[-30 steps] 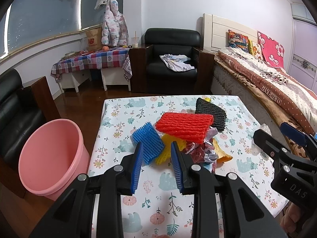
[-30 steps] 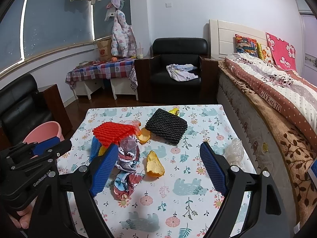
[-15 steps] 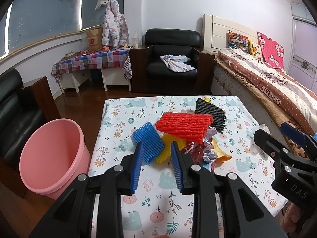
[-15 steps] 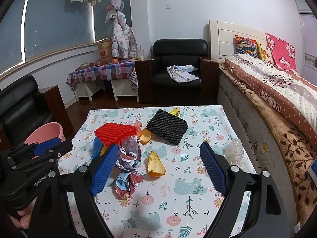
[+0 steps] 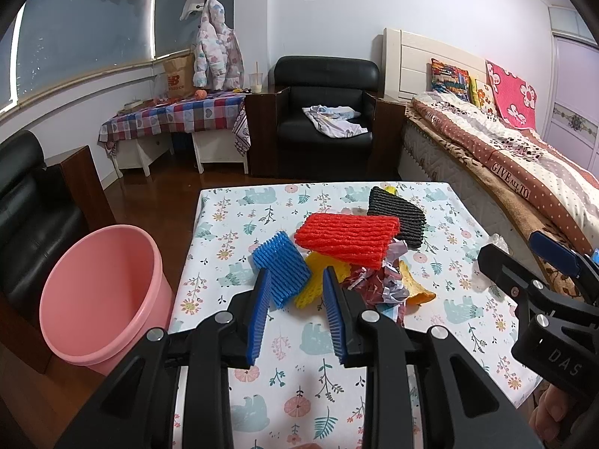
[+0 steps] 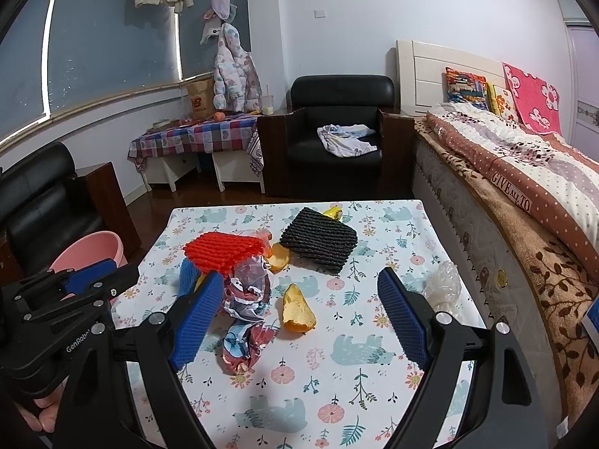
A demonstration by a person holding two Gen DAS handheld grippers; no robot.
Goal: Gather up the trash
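Far left, on floor beside table (image 5: 232, 408): pink bucket (image 5: 101, 299), upright, mouth open, nothing visible inside.

Left gripper (image 5: 295, 314) above near edge of table, aimed down at trash pile. Jaws partly apart, nothing between blue pads; not touching anything.

Trash pile, centre of tablecloth, left to right: blue foam net (image 5: 281, 270), overlapping yellow foam net (image 5: 318, 280); red foam net (image 5: 346, 238) lying on top of pile; crumpled wrapper (image 5: 378, 284) under red net's near edge; orange peel (image 5: 413, 286) just right of wrapper. Black foam net (image 5: 397, 213) behind, touching red net's far corner, a yellow scrap (image 6: 332, 212) at its far edge. Second peel piece (image 6: 279, 257) seen from right wrist, between red and black nets.

Right gripper (image 6: 297, 316) over near right part of table, jaws spread wide, empty. Wrapper and peel on cloth in front of the gap, no contact. Left pad (image 6: 194, 321) in front of blue net.

Clear plastic wad (image 6: 443, 284) near right edge of table, apart from pile.

Bed (image 5: 524, 172) at far right, alongside table.
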